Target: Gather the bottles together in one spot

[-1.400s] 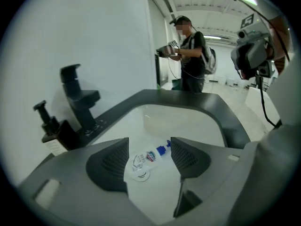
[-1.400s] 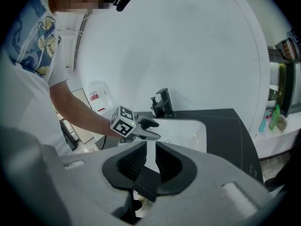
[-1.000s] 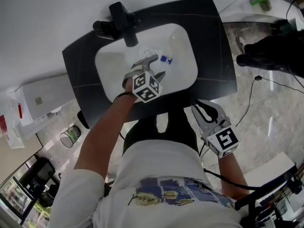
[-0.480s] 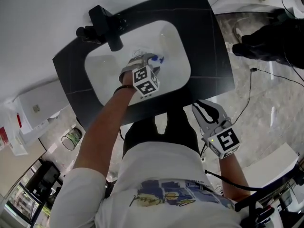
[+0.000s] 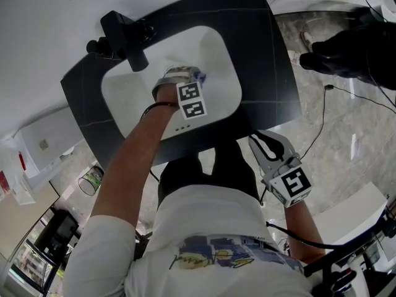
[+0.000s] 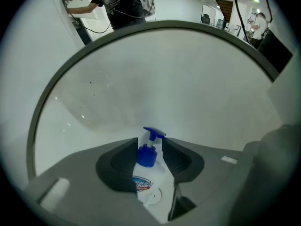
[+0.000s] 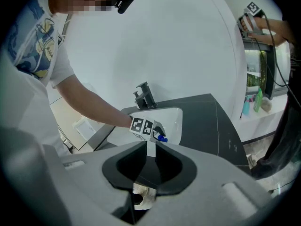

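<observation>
My left arm [image 5: 133,153] reaches far out over the near rim of the white sink basin [image 5: 224,54], which is set in the black surface [image 5: 267,60]. The wrist is bent so that my left gripper [image 6: 150,149] points steeply down into the bowl. Its marker cube [image 5: 190,99] faces up at me, just right of the black faucet [image 5: 127,33].

In the left gripper view, my 2 fingers [image 6: 123,161] have just been closing, and a pump bottle [image 6: 149,177] sits between them. Their pads now meet the sides of its clear body. The bottle lies lengthwise along the fingers, label toward the camera. Its blue collar and blue pump head [image 6: 153,133] poke out past the fingertips toward the curved white basin wall. From the head view only a bit of blue shows beyond the gripper, near the middle of the basin. I cannot tell whether the bottle touches the basin floor.

My right gripper [image 7: 150,150] is held low and close to my body, on the near right, off the near edge of the surface. It is tilted down at a slant and aimed toward the far sink. Its cube [image 5: 292,185] sits at my wrist. Its fingers stand only a narrow slit apart, with nothing between them.
</observation>
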Demonstrator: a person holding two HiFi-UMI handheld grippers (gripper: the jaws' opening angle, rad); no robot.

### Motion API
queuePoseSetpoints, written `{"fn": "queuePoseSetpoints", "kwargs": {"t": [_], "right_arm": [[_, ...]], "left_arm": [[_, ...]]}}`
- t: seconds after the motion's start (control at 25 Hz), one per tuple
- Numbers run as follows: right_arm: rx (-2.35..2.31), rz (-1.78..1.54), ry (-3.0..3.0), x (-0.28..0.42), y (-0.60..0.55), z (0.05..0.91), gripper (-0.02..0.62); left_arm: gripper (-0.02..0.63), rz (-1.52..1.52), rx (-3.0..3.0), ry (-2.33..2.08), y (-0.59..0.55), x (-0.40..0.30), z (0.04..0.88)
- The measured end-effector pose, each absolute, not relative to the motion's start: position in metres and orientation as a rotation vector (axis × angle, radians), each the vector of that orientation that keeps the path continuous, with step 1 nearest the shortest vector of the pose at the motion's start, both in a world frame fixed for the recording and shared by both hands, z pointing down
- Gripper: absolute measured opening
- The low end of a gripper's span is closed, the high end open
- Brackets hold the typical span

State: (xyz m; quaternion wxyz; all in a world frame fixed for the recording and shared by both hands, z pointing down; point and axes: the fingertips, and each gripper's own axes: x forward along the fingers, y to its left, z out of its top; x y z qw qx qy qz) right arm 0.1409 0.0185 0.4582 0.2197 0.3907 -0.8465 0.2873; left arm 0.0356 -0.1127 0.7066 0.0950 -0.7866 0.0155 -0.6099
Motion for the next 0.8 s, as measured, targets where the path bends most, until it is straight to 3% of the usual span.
{"fn": "queuePoseSetpoints", "kwargs": {"t": [0.32,0.8], "right_arm": [[1.071,0.818,-2.333,0.145,0.017,0.46,0.055],[1.055,0.803,-2.34,0.148,0.014,0.461,0.055]], "left_arm": [[0.121,-1.836,-2.211,-0.052,-0.113,0.042,0.717],[0.109,-1.789,-2.173,-0.12,-0.104,0.039,0.712]]}}
